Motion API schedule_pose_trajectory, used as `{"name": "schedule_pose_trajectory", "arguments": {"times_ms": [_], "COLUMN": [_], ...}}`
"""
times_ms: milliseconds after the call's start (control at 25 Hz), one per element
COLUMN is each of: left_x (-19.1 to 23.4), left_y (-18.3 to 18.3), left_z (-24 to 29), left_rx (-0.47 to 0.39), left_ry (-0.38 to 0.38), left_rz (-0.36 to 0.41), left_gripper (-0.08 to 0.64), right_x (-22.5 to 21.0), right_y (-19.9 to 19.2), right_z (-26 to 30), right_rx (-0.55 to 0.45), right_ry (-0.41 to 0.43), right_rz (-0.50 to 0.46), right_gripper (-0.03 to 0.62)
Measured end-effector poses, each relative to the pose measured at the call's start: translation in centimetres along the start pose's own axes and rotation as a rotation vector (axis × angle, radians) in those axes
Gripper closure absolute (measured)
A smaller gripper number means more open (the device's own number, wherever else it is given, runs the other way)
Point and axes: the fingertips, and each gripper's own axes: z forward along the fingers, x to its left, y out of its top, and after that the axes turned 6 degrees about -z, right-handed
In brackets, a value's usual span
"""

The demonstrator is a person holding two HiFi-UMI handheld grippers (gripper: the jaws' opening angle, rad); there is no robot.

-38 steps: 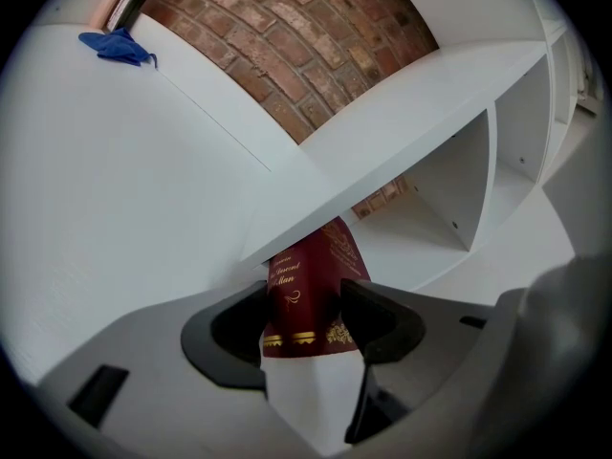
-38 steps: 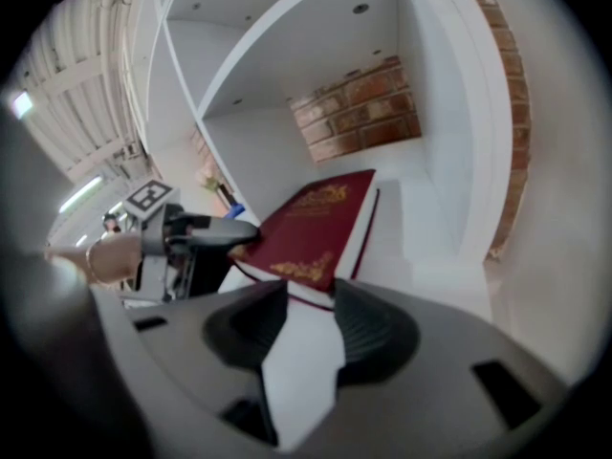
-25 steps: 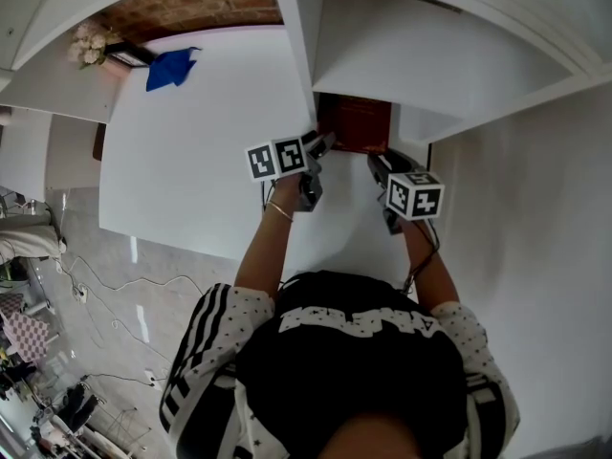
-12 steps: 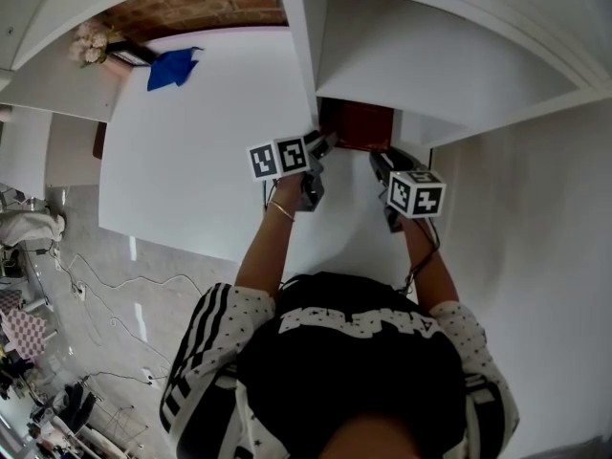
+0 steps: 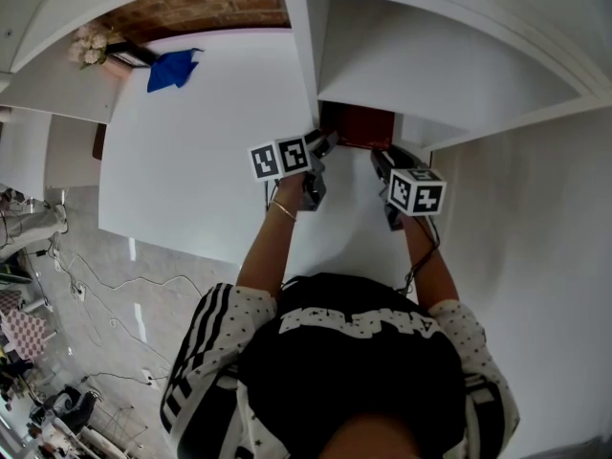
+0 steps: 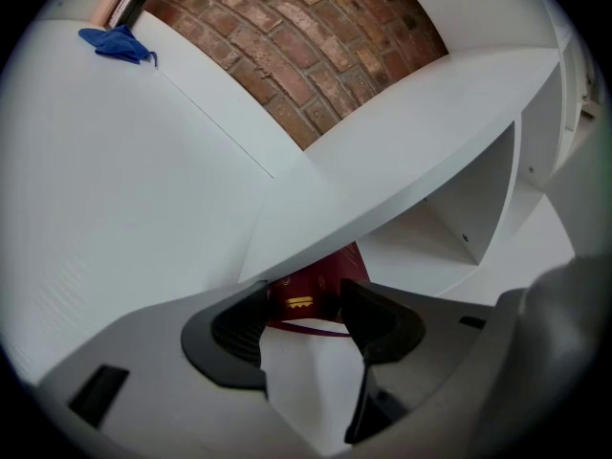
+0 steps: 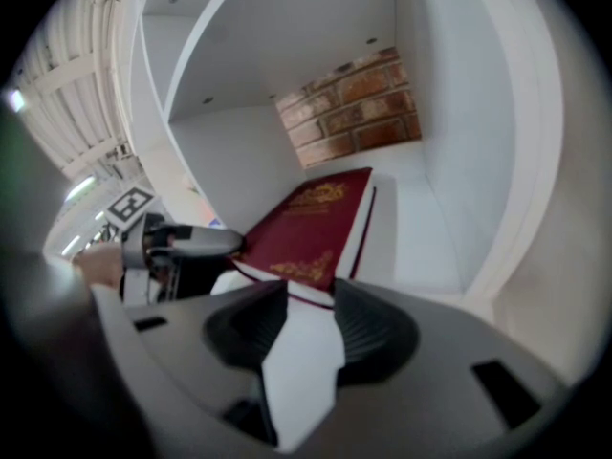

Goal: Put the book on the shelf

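Note:
A dark red book with gold print lies flat in the bottom compartment of the white shelf, its far part hidden under the shelf board. My left gripper is at the book's near left corner, and its jaws stand wide apart. In the left gripper view the book shows just beyond the left gripper. My right gripper is at the near right corner. In the right gripper view the book reaches back toward the brick rear, its near end at the parted tips of the right gripper.
The shelf stands on a white table. A blue cloth and a bunch of flowers lie at the table's far left. A brick wall runs behind. The compartment's white side wall is right of the book.
Slightly less of the book shows in front of the shelf board than a second ago. Both grippers have stayed at its near edge.

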Motion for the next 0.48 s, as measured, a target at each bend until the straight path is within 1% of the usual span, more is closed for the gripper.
{"name": "schedule_pose_trajectory", "arguments": {"times_ms": [480], "left_x": [0.23], "left_y": [0.31], "left_z": [-0.15], "left_rx": [-0.017], "left_ry": [-0.010], "left_rz": [-0.005], "left_gripper": [0.295], "right_x": [-0.09], "right_y": [0.13], "right_z": [0.21], "right_rx": [-0.022], "right_ry": [-0.001], "right_rz": [0.022], "right_gripper": [0.428]}}
